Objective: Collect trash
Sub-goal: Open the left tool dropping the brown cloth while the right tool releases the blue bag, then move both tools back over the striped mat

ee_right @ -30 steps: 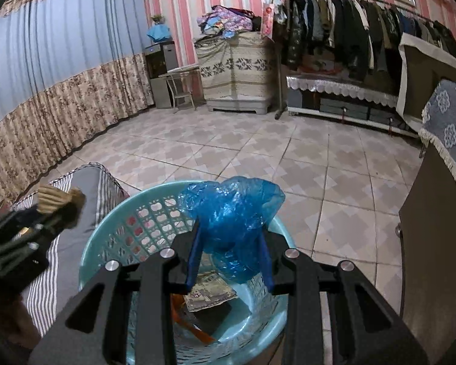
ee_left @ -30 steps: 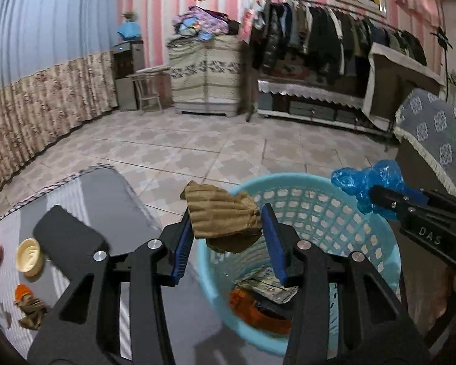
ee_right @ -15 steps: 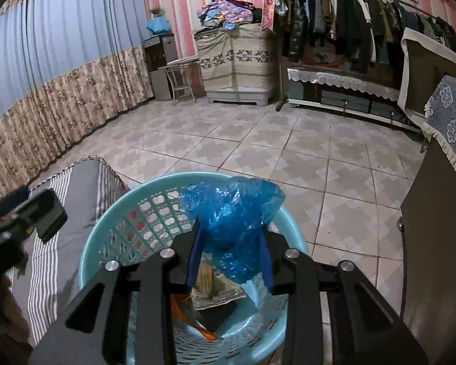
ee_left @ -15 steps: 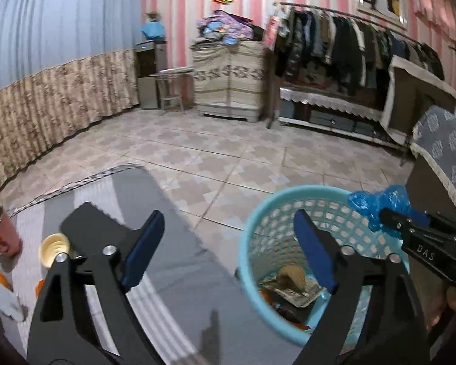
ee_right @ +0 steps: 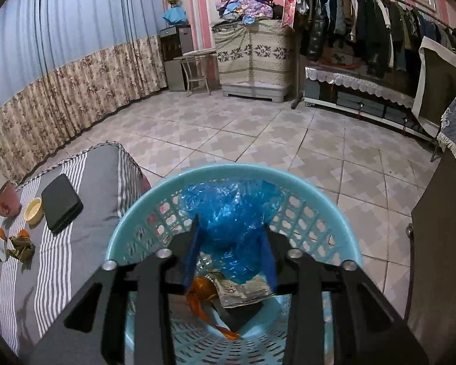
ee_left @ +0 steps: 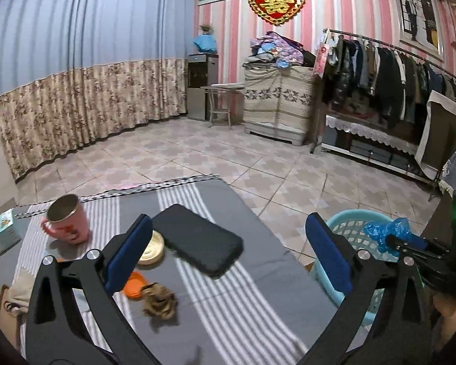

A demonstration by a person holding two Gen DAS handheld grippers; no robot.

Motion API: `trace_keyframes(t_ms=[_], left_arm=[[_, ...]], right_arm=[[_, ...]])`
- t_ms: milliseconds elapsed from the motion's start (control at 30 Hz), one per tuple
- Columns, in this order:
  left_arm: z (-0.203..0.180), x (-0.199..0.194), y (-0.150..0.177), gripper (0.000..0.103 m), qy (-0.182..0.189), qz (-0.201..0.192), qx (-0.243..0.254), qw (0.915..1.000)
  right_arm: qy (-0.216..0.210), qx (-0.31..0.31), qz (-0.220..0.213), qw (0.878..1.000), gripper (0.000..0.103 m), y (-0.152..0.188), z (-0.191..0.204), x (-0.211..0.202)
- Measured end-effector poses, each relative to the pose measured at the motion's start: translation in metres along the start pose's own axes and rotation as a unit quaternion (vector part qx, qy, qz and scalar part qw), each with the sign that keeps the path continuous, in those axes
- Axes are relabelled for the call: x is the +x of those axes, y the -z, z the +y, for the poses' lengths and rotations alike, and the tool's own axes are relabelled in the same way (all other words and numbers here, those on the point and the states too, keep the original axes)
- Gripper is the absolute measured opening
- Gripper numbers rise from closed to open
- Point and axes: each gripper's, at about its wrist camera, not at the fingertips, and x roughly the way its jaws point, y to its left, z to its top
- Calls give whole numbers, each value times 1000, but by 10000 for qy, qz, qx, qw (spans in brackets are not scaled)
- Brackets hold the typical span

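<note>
Left gripper (ee_left: 228,252) is wide open and holds nothing. It hangs over the striped grey bed cover (ee_left: 243,310), angled down at it. Crumpled brown wrapper (ee_left: 160,301) lies just below and inside its left finger, touching the orange lid (ee_left: 136,284). Cream lid (ee_left: 151,251) sits beside that finger's tip; black case (ee_left: 197,245) lies between the two fingers, further out. Pink mug (ee_left: 67,223) is well left of it, on the cover.

Right gripper (ee_right: 231,255) is clamped on the blue plastic bag (ee_right: 228,213) — bag bulges out past the fingertips. It is held directly above the light-blue basket (ee_right: 130,222), pointing down into it.

Only the right wrist view shows the basket's inside: printed paper scrap (ee_right: 243,289), orange peel-like piece (ee_right: 202,289), dark flat item under them — cannot tell what it is. The left wrist view shows just the basket's rim (ee_left: 346,214) right of the left gripper, with the right gripper and bag over it. The left wrist view alone shows the boxed item at the cover's far left edge (ee_left: 1,231).
</note>
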Motion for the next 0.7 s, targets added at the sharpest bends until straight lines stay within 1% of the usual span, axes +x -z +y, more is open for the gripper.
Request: trace_keyframes(t_ms=[167, 233, 300, 367, 533, 700], left_arm=[[17, -11, 5, 97, -163, -10, -18, 9999], [23, -14, 7, 97, -208, 5, -58, 9998], [30, -17, 8, 97, -243, 34, -87, 9997], [35, -21, 9, 97, -309, -1, -77, 9995], [48, -32, 14, 97, -385, -49, -122, 9992], [64, -44, 19, 97, -469, -100, -199, 9986]], right_arm=[[199, 34, -57, 9998, 89, 0, 6, -3], [351, -46, -148, 9993, 90, 0, 10, -8], [477, -71, -240, 9986, 98, -4, 10, -11], [479, -43, -380, 9981, 98, -6, 11, -18], [317, -1, -654, 9974, 98, -9, 17, -33], [227, -127, -853, 9960, 98, -9, 36, -47]])
